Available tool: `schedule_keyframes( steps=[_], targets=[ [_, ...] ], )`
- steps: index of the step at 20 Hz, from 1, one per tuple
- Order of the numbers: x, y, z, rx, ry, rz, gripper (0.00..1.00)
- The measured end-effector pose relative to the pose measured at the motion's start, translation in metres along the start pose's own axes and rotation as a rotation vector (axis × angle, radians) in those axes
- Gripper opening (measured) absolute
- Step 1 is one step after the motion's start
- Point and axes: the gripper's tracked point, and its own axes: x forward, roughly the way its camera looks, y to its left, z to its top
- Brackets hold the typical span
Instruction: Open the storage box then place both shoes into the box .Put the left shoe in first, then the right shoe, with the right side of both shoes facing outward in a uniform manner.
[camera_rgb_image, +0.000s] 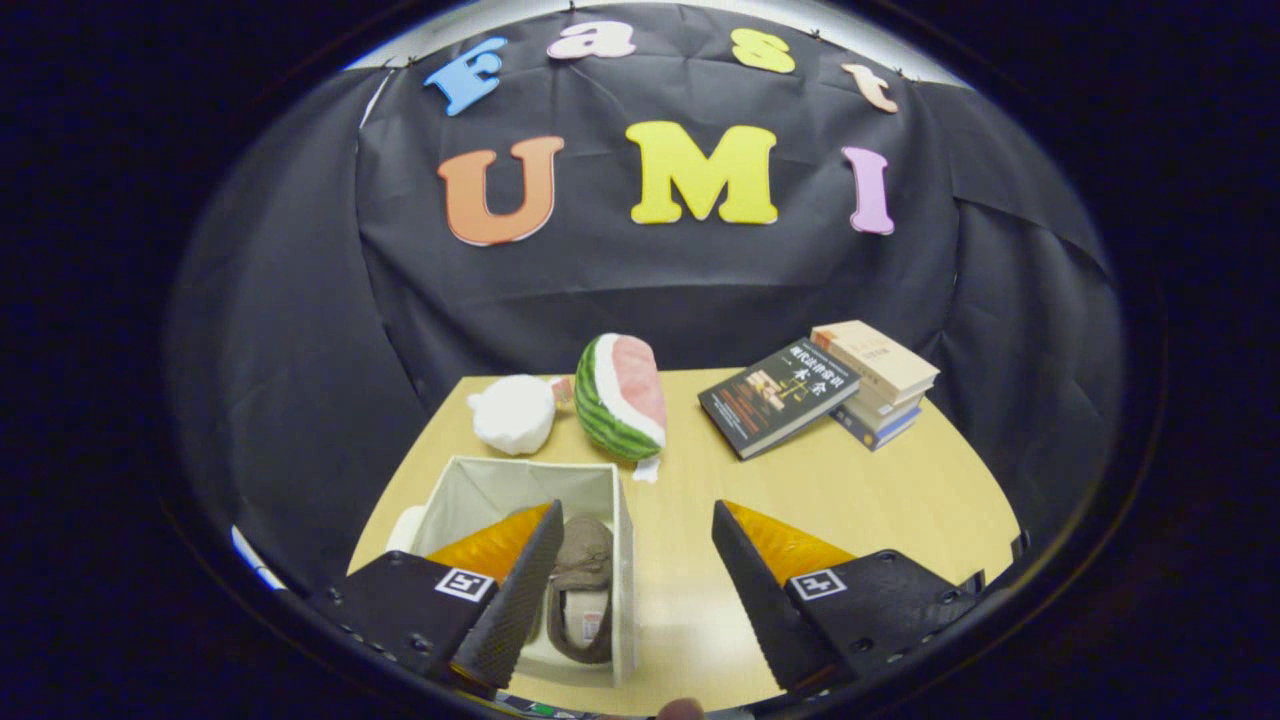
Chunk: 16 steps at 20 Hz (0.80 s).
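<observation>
Bare table ahead, box left (fingers apart)

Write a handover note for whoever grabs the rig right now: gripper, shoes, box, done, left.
Gripper: open, holding nothing, above the table; one finger overlaps the box.
Box: open, beside the watermelon plush and white plush.
Shoe: one brown shoe lies inside the box, opening up. Whether it is the left or right one, I cannot tell.
Done: box opened, one shoe in.
Left: place the second shoe, check that both face the same way.
</observation>
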Motion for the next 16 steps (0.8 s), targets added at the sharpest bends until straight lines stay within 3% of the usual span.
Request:
schedule_keyframes(
  steps=[5, 16],
  targets=[
    [-0.038, -0.055, 0.045, -0.01, -0.13, 0.045, 0.94],
    [-0.114, -0.172, 0.101, 0.044, -0.335, 0.013, 0.96]
  ],
)
